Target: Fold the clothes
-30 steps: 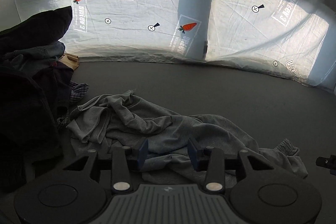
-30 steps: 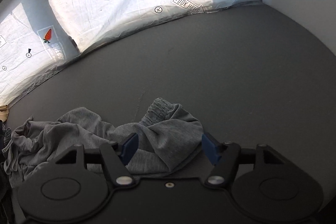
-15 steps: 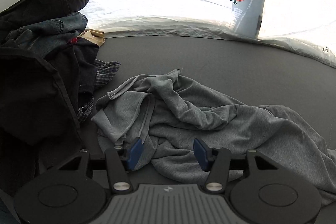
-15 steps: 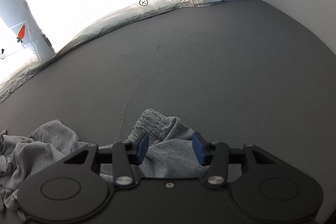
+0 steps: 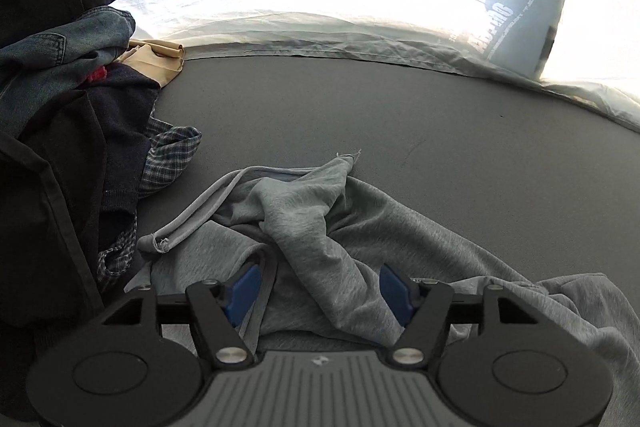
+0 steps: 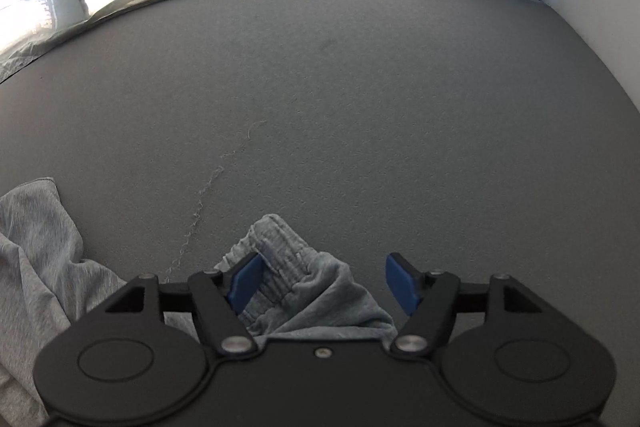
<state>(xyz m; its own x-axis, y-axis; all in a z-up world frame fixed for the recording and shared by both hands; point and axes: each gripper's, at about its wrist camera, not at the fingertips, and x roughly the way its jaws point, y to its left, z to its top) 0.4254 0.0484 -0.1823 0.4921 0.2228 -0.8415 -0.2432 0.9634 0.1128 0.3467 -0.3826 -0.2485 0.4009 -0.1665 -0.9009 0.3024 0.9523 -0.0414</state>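
Here both grippers — left gripper (image 5: 320, 287), right gripper (image 6: 326, 281) — are opening over the grey garment (image 5: 320, 227), seemingly unclamped.

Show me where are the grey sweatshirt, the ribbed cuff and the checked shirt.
grey sweatshirt (image 5: 304, 219): left wrist view, raised fold.
ribbed cuff (image 6: 280, 247): right wrist view, ribbing near left pad.
checked shirt (image 5: 168, 155): left wrist view, edge sticking out.

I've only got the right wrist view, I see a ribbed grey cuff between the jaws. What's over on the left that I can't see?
Observer: A pile of dark clothes sits left of the grey garment.
Operator: Where's the left gripper?
Observer: The left gripper is over a crumpled fold of that garment, jaws opening, not pressing it.
Operator: Anything else in the pile?
Observer: Denim on top, a plaid piece at its edge.
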